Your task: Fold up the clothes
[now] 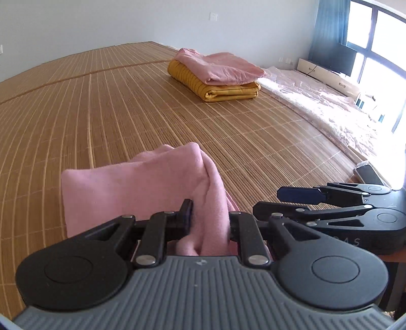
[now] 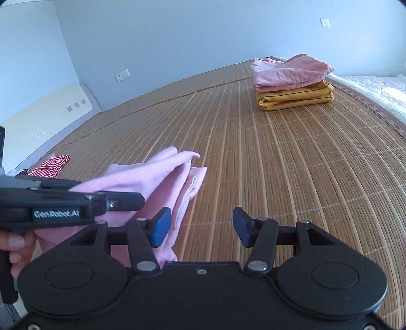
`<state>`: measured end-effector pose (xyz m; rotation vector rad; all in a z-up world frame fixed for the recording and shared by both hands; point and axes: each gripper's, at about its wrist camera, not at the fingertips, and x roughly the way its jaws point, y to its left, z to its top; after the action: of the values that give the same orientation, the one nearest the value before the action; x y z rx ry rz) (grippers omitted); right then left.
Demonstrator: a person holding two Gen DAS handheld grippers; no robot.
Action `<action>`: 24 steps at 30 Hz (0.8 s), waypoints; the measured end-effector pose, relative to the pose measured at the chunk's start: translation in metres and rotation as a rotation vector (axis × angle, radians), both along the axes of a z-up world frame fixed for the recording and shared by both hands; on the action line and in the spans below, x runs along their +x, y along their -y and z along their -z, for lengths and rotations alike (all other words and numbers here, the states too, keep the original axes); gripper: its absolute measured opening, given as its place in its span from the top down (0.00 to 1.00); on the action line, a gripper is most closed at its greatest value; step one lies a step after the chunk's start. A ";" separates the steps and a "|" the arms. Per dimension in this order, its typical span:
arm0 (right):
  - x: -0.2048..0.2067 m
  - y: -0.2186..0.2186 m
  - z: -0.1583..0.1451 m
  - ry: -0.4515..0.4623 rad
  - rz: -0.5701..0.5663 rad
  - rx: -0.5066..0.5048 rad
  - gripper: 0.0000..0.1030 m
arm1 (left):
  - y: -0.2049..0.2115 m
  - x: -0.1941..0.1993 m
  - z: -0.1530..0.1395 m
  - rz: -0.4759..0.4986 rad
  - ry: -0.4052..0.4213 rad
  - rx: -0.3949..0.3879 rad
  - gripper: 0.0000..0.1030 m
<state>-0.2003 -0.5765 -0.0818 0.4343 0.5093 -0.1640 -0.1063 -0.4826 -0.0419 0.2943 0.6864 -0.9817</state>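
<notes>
A bedroom in a home is shown. A wide bed is covered by a woven brown bamboo sleeping mat (image 1: 127, 106), chosen here as landmark. On the mat's far part a folded pink garment (image 1: 218, 67) is stacked on a folded mustard-yellow striped cloth (image 1: 223, 88). Beyond the mat, plain white walls with a white wall socket (image 2: 325, 23) are seen. Beside the mat, a tall window (image 1: 380, 38) with a blue curtain (image 1: 330, 22) is visible.

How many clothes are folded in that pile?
2: a pink garment on top, a yellow striped one underneath, far across the mat. More could hide between.
</notes>
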 end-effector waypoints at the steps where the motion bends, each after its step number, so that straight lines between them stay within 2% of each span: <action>1: -0.004 0.003 0.003 0.000 0.001 0.015 0.46 | 0.004 -0.005 0.006 -0.011 0.015 0.007 0.80; 2: -0.007 0.006 0.005 0.001 0.003 0.030 0.46 | 0.004 -0.012 0.013 -0.022 0.048 0.008 0.76; 3: -0.008 0.009 0.006 0.003 0.003 0.034 0.46 | 0.005 -0.019 0.016 -0.018 0.083 0.002 0.63; 4: -0.010 0.011 0.005 0.006 0.011 0.033 0.46 | 0.002 -0.025 0.017 -0.008 0.105 -0.008 0.54; 5: -0.012 0.013 0.005 0.009 0.019 0.031 0.45 | -0.003 -0.029 0.016 -0.003 0.119 -0.016 0.50; 6: -0.014 0.014 0.003 0.013 0.027 0.029 0.45 | -0.009 -0.033 0.016 0.002 0.131 -0.023 0.40; 8: -0.017 0.020 0.001 0.035 0.034 0.034 0.44 | -0.016 -0.039 0.012 0.029 0.105 -0.045 0.23; 9: -0.018 0.021 0.000 0.041 0.036 0.036 0.44 | -0.020 -0.041 0.010 0.047 0.086 -0.058 0.19; 12: -0.020 0.023 -0.003 0.071 0.023 0.050 0.44 | -0.033 -0.052 0.002 0.094 0.064 -0.069 0.19; 14: -0.021 0.024 -0.006 0.095 0.002 0.074 0.44 | -0.050 -0.063 -0.003 0.123 0.100 -0.071 0.19; 17: -0.011 0.031 -0.010 0.120 -0.074 0.171 0.43 | -0.071 -0.075 -0.005 0.171 0.203 -0.038 0.19; 19: 0.003 0.032 -0.011 0.121 -0.115 0.223 0.43 | -0.089 -0.082 -0.005 0.174 0.305 -0.006 0.19; 22: 0.032 0.023 -0.012 0.078 -0.162 0.184 0.42 | -0.109 -0.086 0.001 0.183 0.400 0.036 0.18; 24: 0.054 0.021 -0.010 0.034 -0.173 0.165 0.43 | -0.115 -0.082 0.007 0.164 0.403 0.041 0.18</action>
<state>-0.1462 -0.5975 -0.0719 0.5506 0.5262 0.0525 -0.1883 -0.3674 -0.0486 0.5732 0.3179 -1.0255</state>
